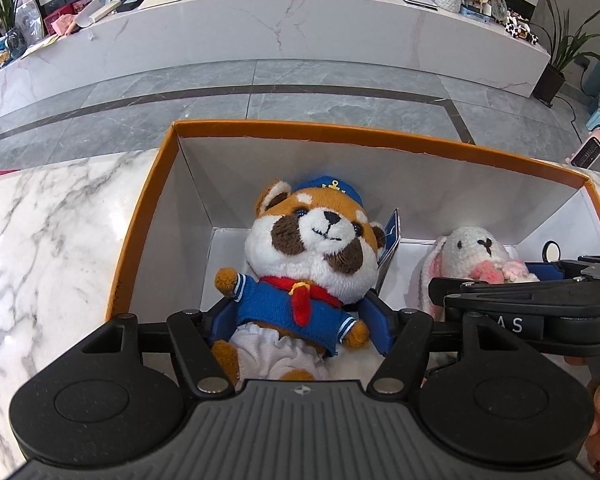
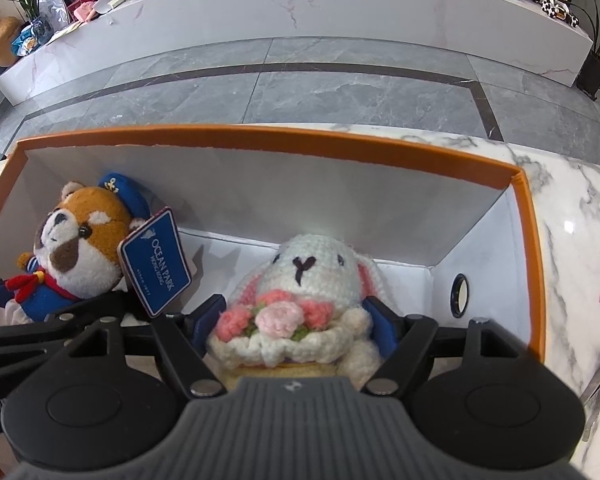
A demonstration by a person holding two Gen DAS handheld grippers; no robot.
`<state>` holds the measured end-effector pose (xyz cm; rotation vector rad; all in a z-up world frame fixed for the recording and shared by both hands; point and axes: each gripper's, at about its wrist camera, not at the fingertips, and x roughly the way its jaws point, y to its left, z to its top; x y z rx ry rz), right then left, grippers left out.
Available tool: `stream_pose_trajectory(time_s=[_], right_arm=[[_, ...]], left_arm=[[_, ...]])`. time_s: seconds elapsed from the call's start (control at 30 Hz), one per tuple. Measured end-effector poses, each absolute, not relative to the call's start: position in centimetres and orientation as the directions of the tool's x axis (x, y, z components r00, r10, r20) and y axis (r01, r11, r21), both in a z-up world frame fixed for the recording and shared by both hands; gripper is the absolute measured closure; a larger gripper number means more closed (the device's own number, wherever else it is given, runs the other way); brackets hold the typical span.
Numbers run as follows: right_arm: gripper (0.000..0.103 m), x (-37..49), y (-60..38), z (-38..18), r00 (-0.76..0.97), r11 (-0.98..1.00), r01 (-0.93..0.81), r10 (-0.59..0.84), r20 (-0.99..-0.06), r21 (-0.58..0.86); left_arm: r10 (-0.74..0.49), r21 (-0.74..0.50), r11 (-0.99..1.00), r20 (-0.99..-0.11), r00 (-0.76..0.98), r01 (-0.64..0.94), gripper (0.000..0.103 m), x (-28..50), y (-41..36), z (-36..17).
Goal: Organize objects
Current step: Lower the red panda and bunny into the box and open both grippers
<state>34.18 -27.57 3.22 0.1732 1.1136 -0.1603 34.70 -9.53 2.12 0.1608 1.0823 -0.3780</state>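
Marble bench [image 1: 40, 240]: carries an orange-rimmed box [image 1: 140, 216] with white inner walls.

Left claw [image 1: 300, 320]: inside the box, its blue pads flanking the torso of the sailor plush [image 1: 312, 248]. The pads appear to touch the blue jersey on both sides; judged to be gripping it. The plush lies on its back on the left of the box floor, its blue hang tag [image 2: 156, 262] sticking out toward the middle.

Right claw [image 2: 296, 320]: likewise closed about the crochet rabbit [image 2: 316, 276] at bouquet level, on the right of the box floor, near a round wall hole [image 2: 460, 294].

Judgement: placement is all but complete. Recommend parting each claw fully, then lifting straight up, so the pads do not snag the fabric or tag or drag either toy.
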Motion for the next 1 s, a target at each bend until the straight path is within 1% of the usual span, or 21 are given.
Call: stream_pose_trajectory(time_s=[0.33, 0.43, 0.6, 0.73, 1.0], right_arm=[[0.026, 33.2, -27.0, 5.2, 0.455, 0.979, 0.197, -0.052, -0.889, 0.044], [0.024, 33.0, -26.7, 5.9, 0.467, 0.979, 0.199, -0.054, -0.883, 0.046], [0.022, 32.9, -26.1, 6.7, 0.474, 0.981, 0.195, -0.073, -0.877, 0.024], [0.016, 32.8, -26.0, 7.2, 0.476, 0.980, 0.198, -0.090, -0.875, 0.007], [0.016, 31.2, -25.4, 8.4, 0.489, 0.981, 0.193, -0.094, -0.867, 0.003]], left_arm=[[-0.240, -0.064, 0.919, -0.874, 0.422, 0.389, 0.027, 34.1, -9.1, 3.4], [-0.227, -0.046, 0.922, -0.869, 0.440, 0.384, 0.027, 33.7, -9.1, 3.9], [-0.237, -0.062, 0.923, -0.870, 0.432, 0.381, 0.027, 33.9, -8.6, 4.0], [-0.236, -0.057, 0.920, -0.870, 0.432, 0.387, 0.027, 33.9, -8.1, 4.3], [-0.238, -0.042, 0.912, -0.865, 0.441, 0.408, 0.027, 33.0, -7.7, 5.4]])
